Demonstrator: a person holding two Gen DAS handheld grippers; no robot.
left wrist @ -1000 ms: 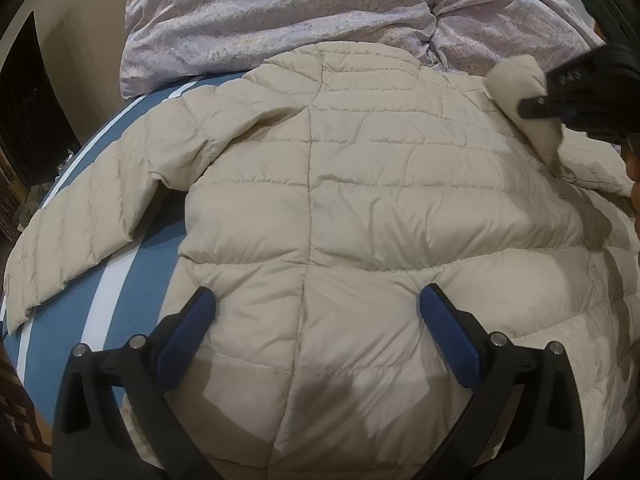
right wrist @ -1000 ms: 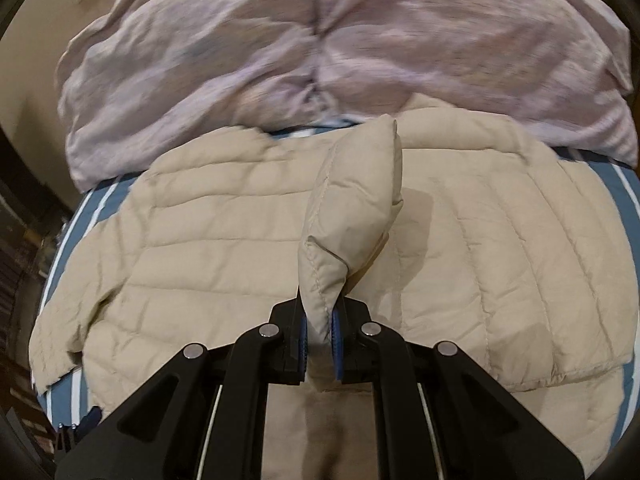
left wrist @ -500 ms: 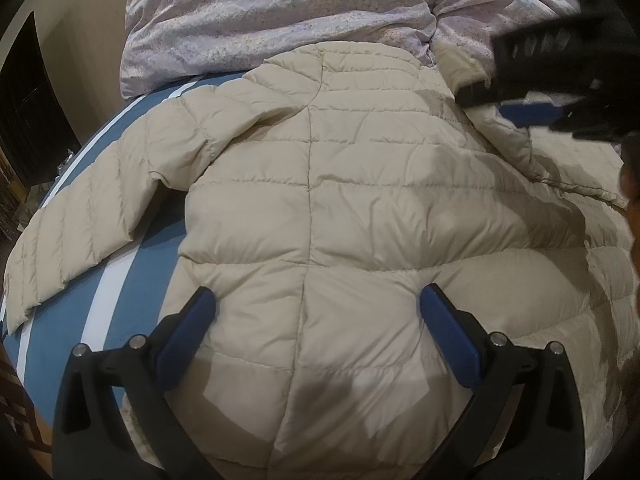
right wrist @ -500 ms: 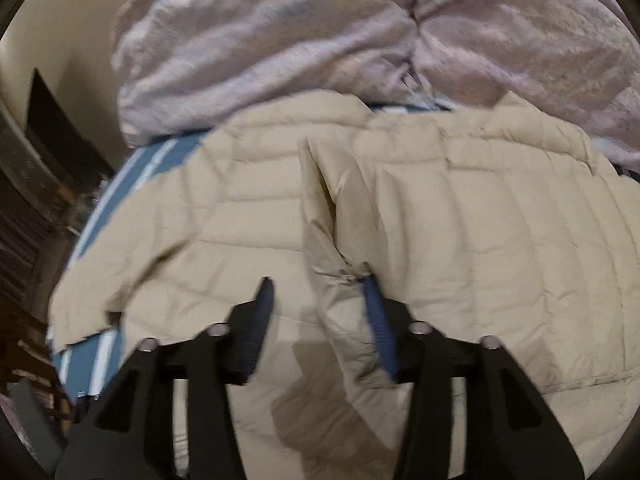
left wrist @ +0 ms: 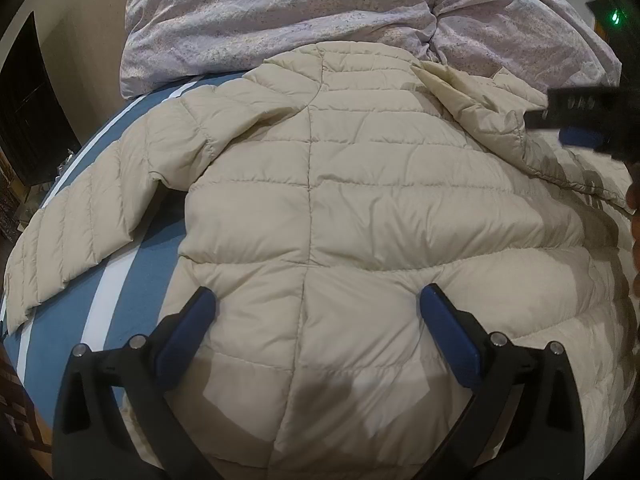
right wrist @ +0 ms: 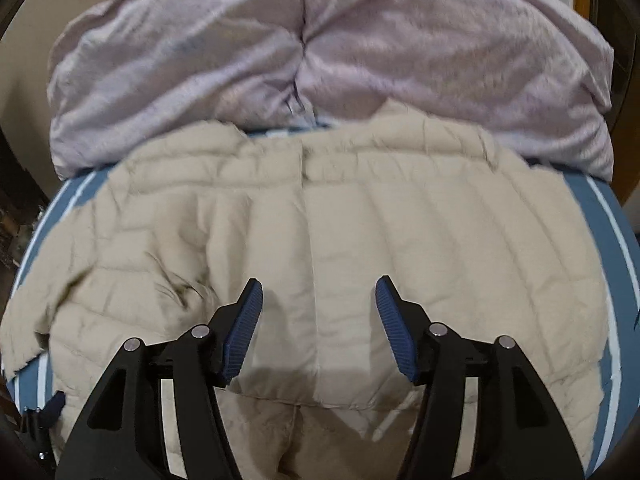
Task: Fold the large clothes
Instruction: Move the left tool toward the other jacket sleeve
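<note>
A beige quilted puffer jacket point(left wrist: 320, 200) lies back up on a blue striped bed; it also fills the right wrist view point(right wrist: 360, 220). Its left sleeve point(left wrist: 88, 220) stretches out to the left. Its right sleeve point(left wrist: 492, 116) lies folded across the back. My left gripper point(left wrist: 316, 320) is open and empty, low over the jacket's lower back. My right gripper point(right wrist: 319, 312) is open and empty above the folded sleeve; it shows at the right edge of the left wrist view point(left wrist: 576, 120).
A crumpled lilac duvet point(left wrist: 320, 12) is piled at the far end of the bed, just past the jacket's collar. The blue sheet with white stripes point(left wrist: 100, 312) shows at the left. Dark furniture point(left wrist: 28, 120) stands beyond the bed's left edge.
My right gripper carried the right sleeve across the jacket's back, opened and let it go, then drew back to the right. My left gripper has stayed still and open.
</note>
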